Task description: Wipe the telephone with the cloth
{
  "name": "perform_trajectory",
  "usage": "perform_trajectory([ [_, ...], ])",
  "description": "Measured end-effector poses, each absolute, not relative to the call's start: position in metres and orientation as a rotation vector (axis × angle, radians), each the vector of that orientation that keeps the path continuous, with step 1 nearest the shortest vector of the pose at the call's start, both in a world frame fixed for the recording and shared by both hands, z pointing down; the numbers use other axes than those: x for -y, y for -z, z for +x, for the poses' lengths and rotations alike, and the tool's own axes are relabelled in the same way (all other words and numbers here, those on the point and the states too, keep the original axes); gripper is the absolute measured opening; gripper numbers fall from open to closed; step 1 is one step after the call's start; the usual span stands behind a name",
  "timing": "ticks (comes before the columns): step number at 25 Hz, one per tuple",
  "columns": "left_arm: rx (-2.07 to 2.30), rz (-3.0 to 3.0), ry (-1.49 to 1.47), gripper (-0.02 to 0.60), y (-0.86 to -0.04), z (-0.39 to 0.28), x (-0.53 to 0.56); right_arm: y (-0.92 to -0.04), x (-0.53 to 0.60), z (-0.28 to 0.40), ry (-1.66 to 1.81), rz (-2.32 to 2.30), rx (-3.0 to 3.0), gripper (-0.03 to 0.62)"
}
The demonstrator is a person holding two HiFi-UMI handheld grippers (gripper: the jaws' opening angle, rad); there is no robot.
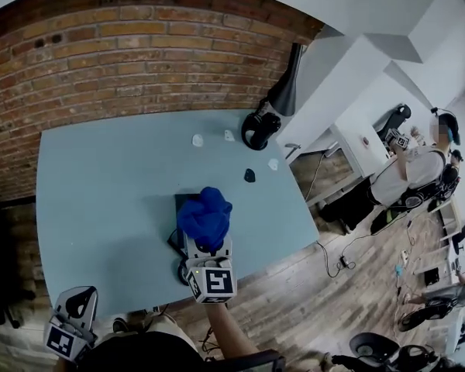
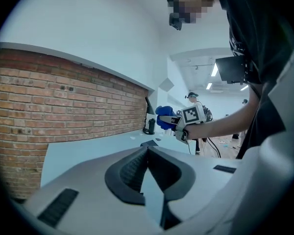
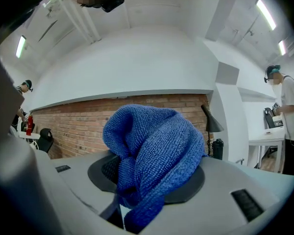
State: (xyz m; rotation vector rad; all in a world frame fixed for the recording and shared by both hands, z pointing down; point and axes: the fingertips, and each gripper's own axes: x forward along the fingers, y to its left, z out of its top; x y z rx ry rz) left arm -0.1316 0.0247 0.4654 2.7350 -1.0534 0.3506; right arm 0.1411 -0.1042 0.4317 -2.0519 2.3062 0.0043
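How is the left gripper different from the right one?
The right hand-held gripper pinches a bunched blue knitted cloth; the left hand-held gripper holds nothing. The right one reaches over the pale blue table, above the black telephone; the left one hangs beside the table's near edge. Both carry a square-marker cube.

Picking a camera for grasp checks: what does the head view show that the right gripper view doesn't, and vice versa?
Head view only: the table from above, the dark telephone mostly hidden under the cloth, headphones, and the left tool held back off the table. Right gripper view only: the right tool close up, jaws shut on the cloth's knit folds. Both: the blue cloth, brick wall, black lamp.
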Motion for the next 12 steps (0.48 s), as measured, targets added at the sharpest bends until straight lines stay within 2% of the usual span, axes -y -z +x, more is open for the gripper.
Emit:
perform_trajectory([
  [12,1.238,2.620,-0.370,0.025,-0.470,-0.170,-0.007,-0.462,0.193,0.152,-0.046,-2.085,-2.385,0.209],
])
